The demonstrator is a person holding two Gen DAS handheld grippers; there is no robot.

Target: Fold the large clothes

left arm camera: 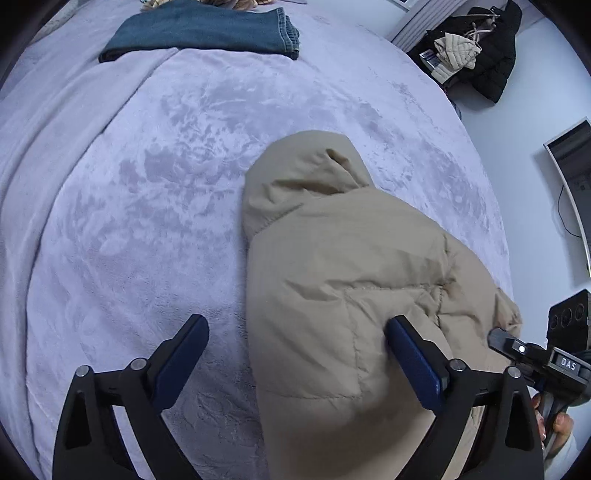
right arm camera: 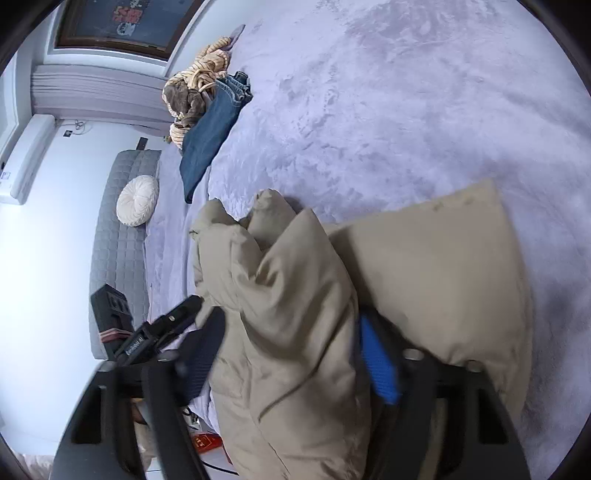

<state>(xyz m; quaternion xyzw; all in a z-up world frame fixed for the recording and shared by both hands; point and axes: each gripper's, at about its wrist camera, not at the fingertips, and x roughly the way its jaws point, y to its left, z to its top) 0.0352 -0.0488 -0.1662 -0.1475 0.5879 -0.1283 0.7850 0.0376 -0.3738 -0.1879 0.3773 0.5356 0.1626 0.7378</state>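
beige puffer jacket lies bunched, hood up, on lilac bedspread.

light: soft, cool, even daylight
glare: white wall blown out
shadows: faint, under beige jacket
blur: motion smear on right gripper and the jacket there; left view sharp
edges: strong fisheye bending, black corners

Beige jacket on lilac blanket, blue jeans at 11 o'clock, grey quilted mattress w/ cream cushion, black coat at 1.
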